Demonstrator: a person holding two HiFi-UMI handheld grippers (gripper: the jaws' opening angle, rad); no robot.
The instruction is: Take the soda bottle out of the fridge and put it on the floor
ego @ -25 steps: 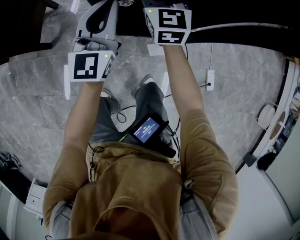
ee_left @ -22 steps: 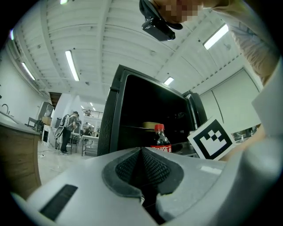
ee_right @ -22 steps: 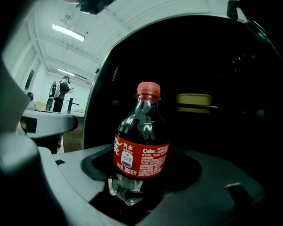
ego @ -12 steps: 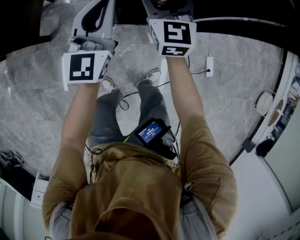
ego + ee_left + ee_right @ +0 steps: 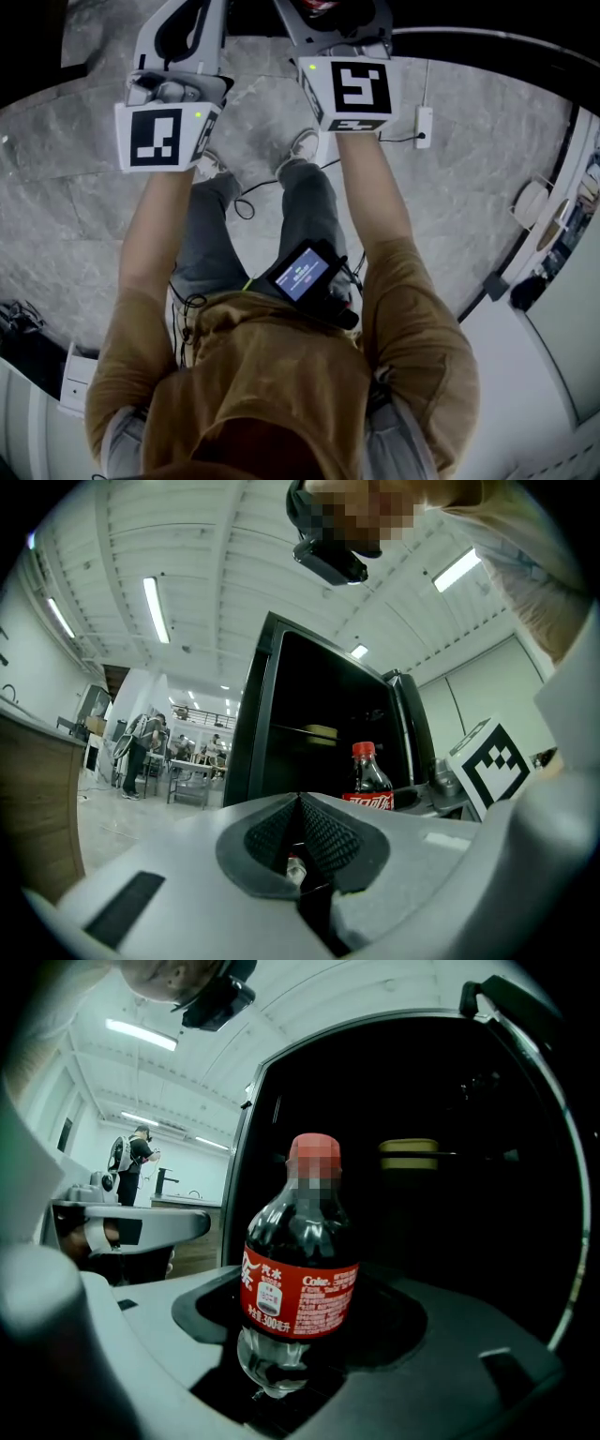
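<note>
Standing upright, the soda bottle [image 5: 302,1274] is clamped by its lower body in the right gripper [image 5: 291,1377], just in front of the open fridge [image 5: 450,1204], whose dark inside fills the space behind it. The left gripper [image 5: 302,850] hangs alongside, its jaws pressed together on nothing. The person holds both out above the grey marble floor [image 5: 75,178].
</note>
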